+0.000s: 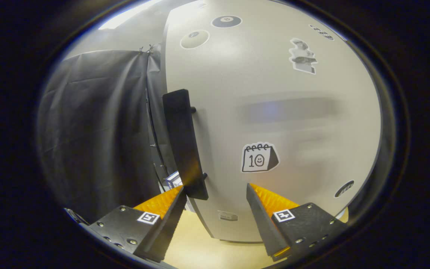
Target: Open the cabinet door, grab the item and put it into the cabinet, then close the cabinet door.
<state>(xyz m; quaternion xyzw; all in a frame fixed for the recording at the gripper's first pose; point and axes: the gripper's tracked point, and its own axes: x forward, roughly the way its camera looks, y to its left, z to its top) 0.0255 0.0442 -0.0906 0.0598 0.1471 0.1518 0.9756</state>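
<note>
- One pale cabinet door (274, 93) stands shut, filling the space ahead of the gripper (215, 190).
- One dark bar handle (183, 142) runs upright along the door's left edge, held off the surface on two short posts, one near its top and one near its foot.
- Stickers on the door: a calendar (259, 157) just above the gap between the fingers, two round ones (195, 39) high up, a figure (303, 56) upper right, one oval (344, 188) lower right, and a small tag (227, 215) near the bottom edge.
- The two fingers are spread wide and grip nothing; the handle's lower end sits just beside the left fingertip (179, 192), at the inner side of the gap, the right finger well clear of it.
- A small box (174, 180) peeks out behind the handle, left of the door, above the left finger; whether it is the item to be stowed is unclear.
- One dark curtain (95, 130) hangs left of the cabinet.
- A light wooden floor (203, 250) shows between the fingers, below the door.
</note>
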